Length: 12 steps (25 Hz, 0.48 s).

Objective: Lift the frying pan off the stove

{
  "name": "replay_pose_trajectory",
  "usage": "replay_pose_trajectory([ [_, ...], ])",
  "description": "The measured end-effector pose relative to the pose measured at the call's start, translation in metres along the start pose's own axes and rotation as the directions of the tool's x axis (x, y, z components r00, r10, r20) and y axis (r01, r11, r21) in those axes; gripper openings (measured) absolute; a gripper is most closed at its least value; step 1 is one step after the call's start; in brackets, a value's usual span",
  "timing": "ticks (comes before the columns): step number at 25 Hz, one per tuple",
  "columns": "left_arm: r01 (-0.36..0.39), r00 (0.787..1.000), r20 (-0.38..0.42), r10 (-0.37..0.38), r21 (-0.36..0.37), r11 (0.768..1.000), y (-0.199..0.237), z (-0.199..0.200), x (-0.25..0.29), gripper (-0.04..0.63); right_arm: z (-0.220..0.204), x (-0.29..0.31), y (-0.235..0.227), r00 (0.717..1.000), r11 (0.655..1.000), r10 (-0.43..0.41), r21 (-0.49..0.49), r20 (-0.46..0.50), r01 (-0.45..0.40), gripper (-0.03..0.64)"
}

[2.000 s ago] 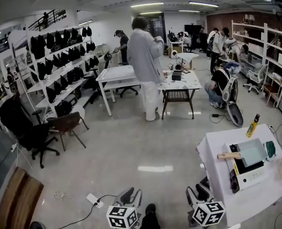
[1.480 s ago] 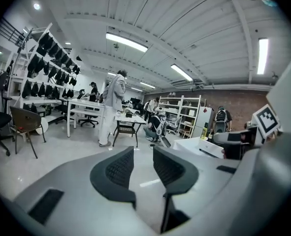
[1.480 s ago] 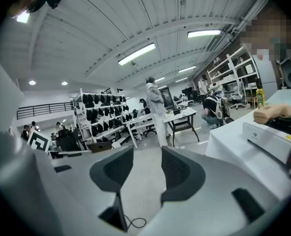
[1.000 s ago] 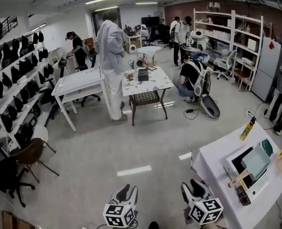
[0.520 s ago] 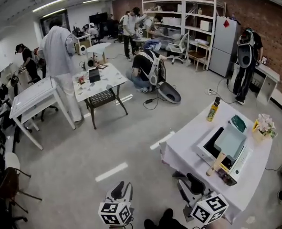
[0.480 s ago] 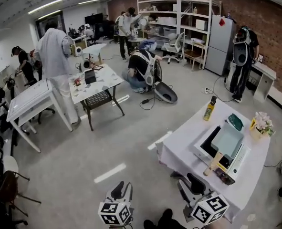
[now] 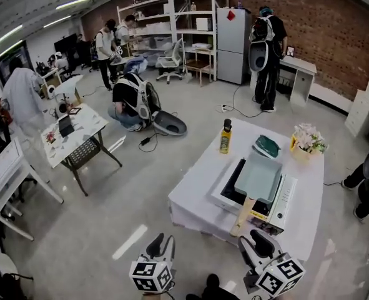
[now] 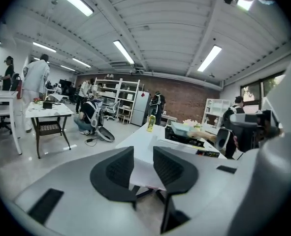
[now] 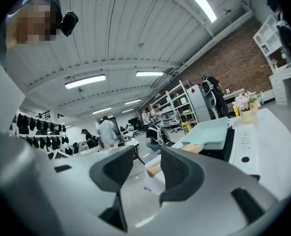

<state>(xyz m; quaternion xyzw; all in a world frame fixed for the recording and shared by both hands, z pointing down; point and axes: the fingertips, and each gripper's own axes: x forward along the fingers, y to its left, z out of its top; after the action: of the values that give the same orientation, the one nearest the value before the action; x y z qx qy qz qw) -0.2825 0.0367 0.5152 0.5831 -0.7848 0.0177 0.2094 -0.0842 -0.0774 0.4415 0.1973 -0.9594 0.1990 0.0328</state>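
Observation:
A pale green square frying pan [image 7: 258, 177] with a wooden handle [image 7: 243, 216] sits on a white stove [image 7: 284, 200] on a white-clothed table [image 7: 196, 186]. The handle points toward me. My right gripper [image 7: 256, 242] hovers just short of the handle's end, open, nothing between its fingers. Its own view shows the pan [image 9: 209, 132] and the handle [image 9: 155, 169] beyond the right gripper [image 9: 146, 168]. My left gripper [image 7: 161, 247] is over the floor, left of the table's near corner, open and empty. The left gripper [image 8: 144, 166] looks along the table at the pan [image 8: 184, 128].
On the table's far side stand a yellow bottle [image 7: 225, 136], a dark green lid [image 7: 266, 146] and a pot of flowers [image 7: 307, 139]. A person [image 7: 134, 102] crouches on the floor behind, another [image 7: 265, 49] stands by the fridge. A small table [image 7: 72, 130] stands at left.
The head view has swung round to the right, so the table with the stove has come from the right edge to the middle and nearer. Both grippers stay low and unchanged.

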Motion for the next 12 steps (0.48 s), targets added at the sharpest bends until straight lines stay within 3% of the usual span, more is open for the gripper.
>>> replay_pose_trajectory([
  [12, 0.144, 0.989, -0.023, -0.143, 0.077, 0.986, -0.057, 0.032, 0.092, 0.098, 0.003, -0.003, -0.083, 0.992, 0.983, -0.126, 0.138, 0.006, 0.124, 0.164],
])
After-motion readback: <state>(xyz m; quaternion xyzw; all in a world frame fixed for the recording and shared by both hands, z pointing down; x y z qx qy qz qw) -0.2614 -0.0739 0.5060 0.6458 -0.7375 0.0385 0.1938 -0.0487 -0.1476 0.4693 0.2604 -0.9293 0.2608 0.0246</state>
